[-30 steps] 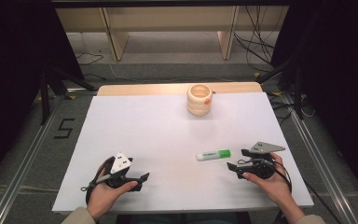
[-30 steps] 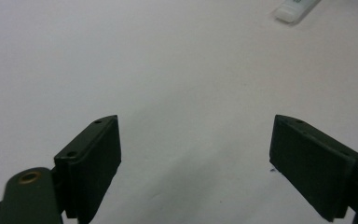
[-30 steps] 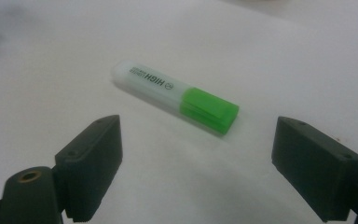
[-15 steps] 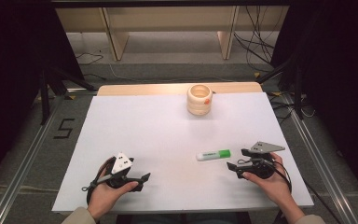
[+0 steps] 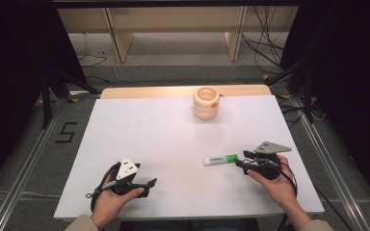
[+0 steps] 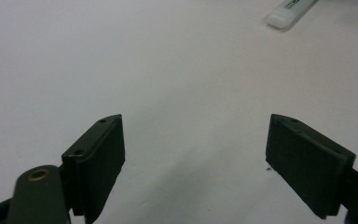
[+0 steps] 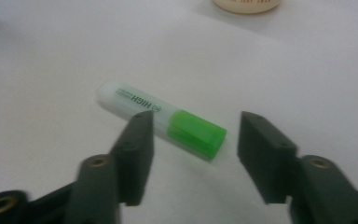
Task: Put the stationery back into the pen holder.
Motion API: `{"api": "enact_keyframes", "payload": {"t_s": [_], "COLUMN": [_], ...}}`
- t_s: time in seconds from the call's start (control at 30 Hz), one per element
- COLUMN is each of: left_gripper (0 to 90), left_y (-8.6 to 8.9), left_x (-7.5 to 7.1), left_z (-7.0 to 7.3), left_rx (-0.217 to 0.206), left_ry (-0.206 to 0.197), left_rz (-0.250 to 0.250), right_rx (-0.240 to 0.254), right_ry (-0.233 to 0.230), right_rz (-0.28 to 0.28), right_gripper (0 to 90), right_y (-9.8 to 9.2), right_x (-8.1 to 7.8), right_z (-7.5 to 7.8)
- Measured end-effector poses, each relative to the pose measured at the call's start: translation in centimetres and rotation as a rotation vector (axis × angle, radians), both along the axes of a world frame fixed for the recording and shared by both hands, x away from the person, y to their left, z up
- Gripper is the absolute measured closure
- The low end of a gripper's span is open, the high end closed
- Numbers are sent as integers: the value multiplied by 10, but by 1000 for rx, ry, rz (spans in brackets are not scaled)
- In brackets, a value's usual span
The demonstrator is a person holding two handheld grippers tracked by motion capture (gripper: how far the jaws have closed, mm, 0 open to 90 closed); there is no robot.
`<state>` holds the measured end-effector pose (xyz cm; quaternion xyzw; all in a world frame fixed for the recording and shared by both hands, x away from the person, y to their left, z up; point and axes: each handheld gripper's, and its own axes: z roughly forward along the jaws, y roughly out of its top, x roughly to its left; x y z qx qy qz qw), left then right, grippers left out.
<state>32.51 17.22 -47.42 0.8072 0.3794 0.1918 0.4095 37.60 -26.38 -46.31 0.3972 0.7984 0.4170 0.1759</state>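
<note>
Progress: early. Right gripper [image 7: 191, 140] jaws, just closing, straddle the green-capped white highlighter [image 7: 161, 120] lying on the white table [image 5: 149, 130], not yet clamped. Left gripper [image 6: 193, 163] rests apart. Grasp and lift remain.

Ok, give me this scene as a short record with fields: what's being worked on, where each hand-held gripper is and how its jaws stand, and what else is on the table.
work in hand: picking up the green highlighter, which lies flat on the white table
right hand-held gripper: jaws have just been closing, the highlighter's green end between them; pads not yet pressing on it
left hand-held gripper: jaws wide apart over bare table, nothing between them
left hand: at the table's near edge
other things: wooden cup near the far edge, apart from the highlighter
</note>
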Motion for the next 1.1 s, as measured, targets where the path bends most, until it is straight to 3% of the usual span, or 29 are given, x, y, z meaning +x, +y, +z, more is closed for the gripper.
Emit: {"api": "enact_keyframes", "payload": {"t_s": [0.07, 0.1, 0.13, 0.2, 0.33, 0.43, 0.6, 0.77, 1.1], "left_gripper": [201, 202, 203, 206, 218, 220, 223, 226, 228], "left_y": [-1, -1, -2, -3, -3, -3, -3, -4, -5], "left_x": [0, 0, 1, 0, 0, 1, 1, 1, 1], "left_z": [0, 0, 0, -1, -1, -1, -1, -1, -1], "left_rx": [3, 3, 3, 1, 3, -4, -2, 0, 0], "left_ry": [-3, -3, -1, -2, -2, -7, -7, -4, -3], "left_rz": [2, 2, 0, -1, -12, -12, -12, -18, -25], "right_rx": [-23, -23, -37, -67, -82, -87, -105, -134, -156], "right_ry": [19, 19, 38, 59, 83, 88, 128, 170, 184], "right_rz": [-13, -13, -12, -13, -15, -25, -16, -43, -57], "right_gripper": [690, 690, 775, 823, 900, 900, 900, 900, 900], "right_y": [0, 0, 0, 1, 4, 6, 12, 16, 21], "right_x": [2, 2, 3, 4, 4, 5, 5, 9, 14], "right_z": [1, 1, 0, -1, -2, -2, -5, -11, -14]}}
